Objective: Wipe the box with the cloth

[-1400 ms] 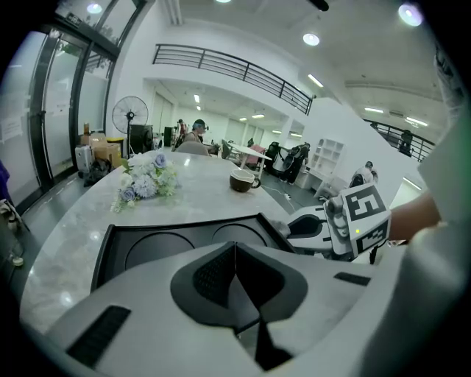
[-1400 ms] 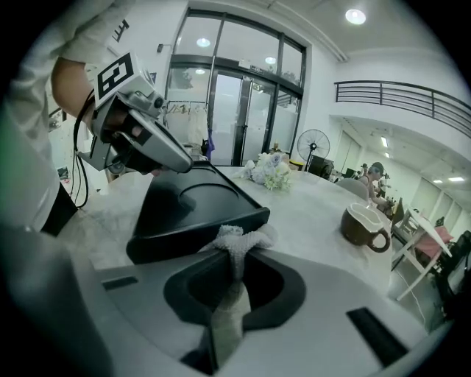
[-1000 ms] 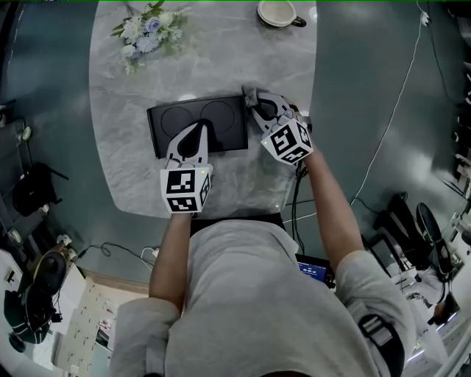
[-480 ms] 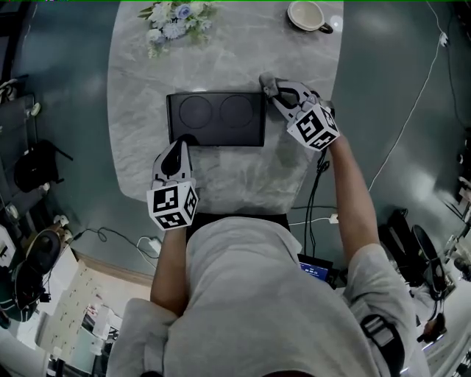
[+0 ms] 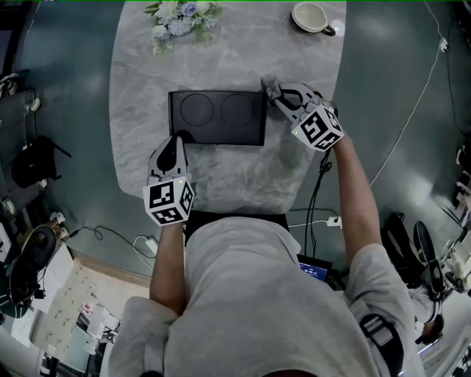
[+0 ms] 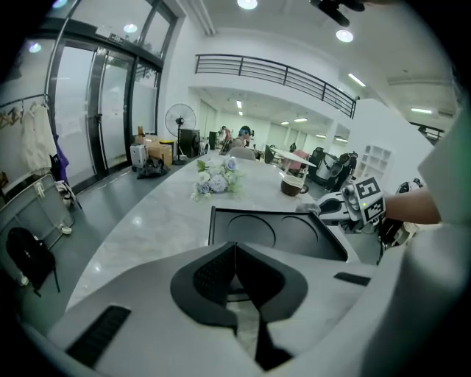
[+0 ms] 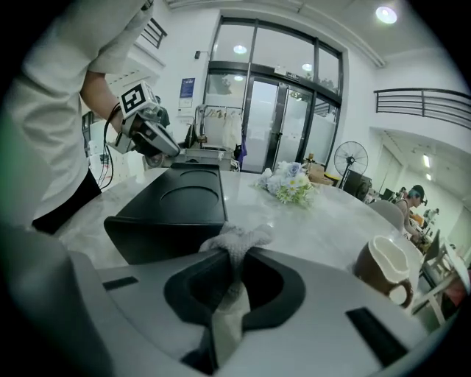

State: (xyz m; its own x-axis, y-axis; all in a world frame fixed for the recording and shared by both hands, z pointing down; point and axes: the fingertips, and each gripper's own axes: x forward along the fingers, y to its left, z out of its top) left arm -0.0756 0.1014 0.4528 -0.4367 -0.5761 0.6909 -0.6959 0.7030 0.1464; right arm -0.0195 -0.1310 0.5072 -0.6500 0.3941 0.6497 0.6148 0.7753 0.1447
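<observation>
A flat black box [image 5: 217, 118], with two round recesses side by side in its top, lies in the middle of a grey marble desk [image 5: 221, 173]. The right hand-held gripper [image 5: 274, 94] sits at the box's far right corner with its jaws clamped on a pale grey cloth [image 7: 239, 243]. The right gripper view shows the fabric pinched between the pads, with a crumpled tuft bulging out past the tips. That tuft lies just beside the box's corner, and whether it presses on the box cannot be told. The left hand-held gripper [image 5: 179, 140] is at the box's near left corner, tilted downward, its jaws closed together with nothing between them. In its own view the pads meet in a thin line and the box lies just beyond them. At the desk's far edge are a bunch of pale flowers [image 5: 180, 13] on the left and a brown cup [image 5: 313, 16] on the right, both well apart from the box.
</observation>
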